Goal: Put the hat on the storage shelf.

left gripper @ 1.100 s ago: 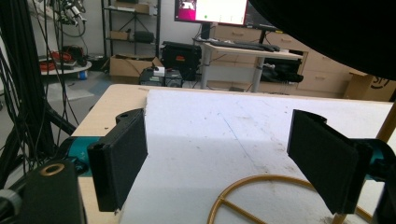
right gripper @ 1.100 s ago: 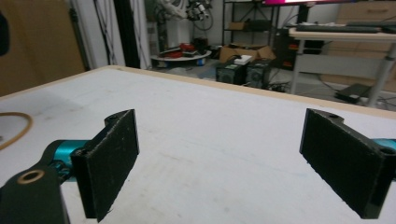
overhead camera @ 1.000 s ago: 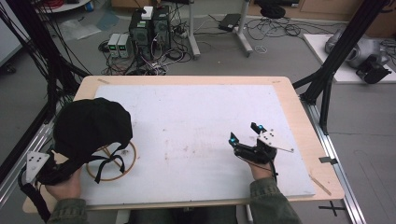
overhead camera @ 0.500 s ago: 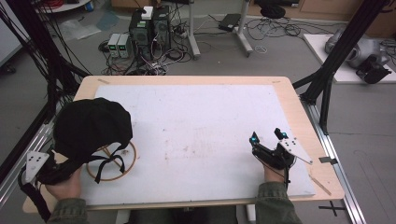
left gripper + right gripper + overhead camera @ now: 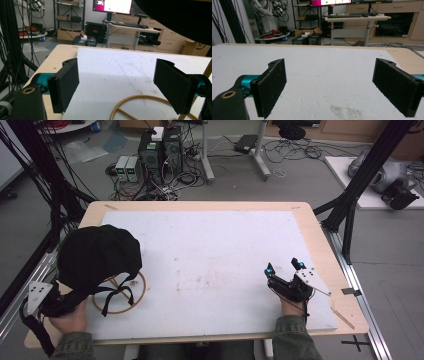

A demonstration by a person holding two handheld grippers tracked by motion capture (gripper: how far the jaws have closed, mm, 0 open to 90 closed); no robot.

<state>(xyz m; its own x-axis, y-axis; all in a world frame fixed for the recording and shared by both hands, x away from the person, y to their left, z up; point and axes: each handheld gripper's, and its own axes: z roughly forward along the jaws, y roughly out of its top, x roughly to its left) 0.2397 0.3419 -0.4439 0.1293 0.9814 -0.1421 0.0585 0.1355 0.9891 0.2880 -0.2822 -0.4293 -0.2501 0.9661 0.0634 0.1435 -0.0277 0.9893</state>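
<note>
A black cap (image 5: 97,255) sits on a wooden stand whose ring base (image 5: 119,292) rests on the white board at the left. A hand (image 5: 70,317) at the front left corner holds my left gripper beside the cap. In the left gripper view, my left gripper (image 5: 117,85) is open, low over the board. The ring base (image 5: 140,100) lies just ahead between the jaws and the cap (image 5: 180,17) hangs above right. My right gripper (image 5: 283,266) is open over bare board at the front right, and nothing lies between its jaws (image 5: 329,87).
The white board (image 5: 210,240) covers most of a wooden tabletop (image 5: 320,245). Black frame posts (image 5: 350,205) rise at both sides of the table. Computer boxes (image 5: 160,150) and cables lie on the floor beyond the far edge.
My right gripper moved to the right along the front of the board, then held nearly still, staying open. The left hand, cap and stand have not moved.
</note>
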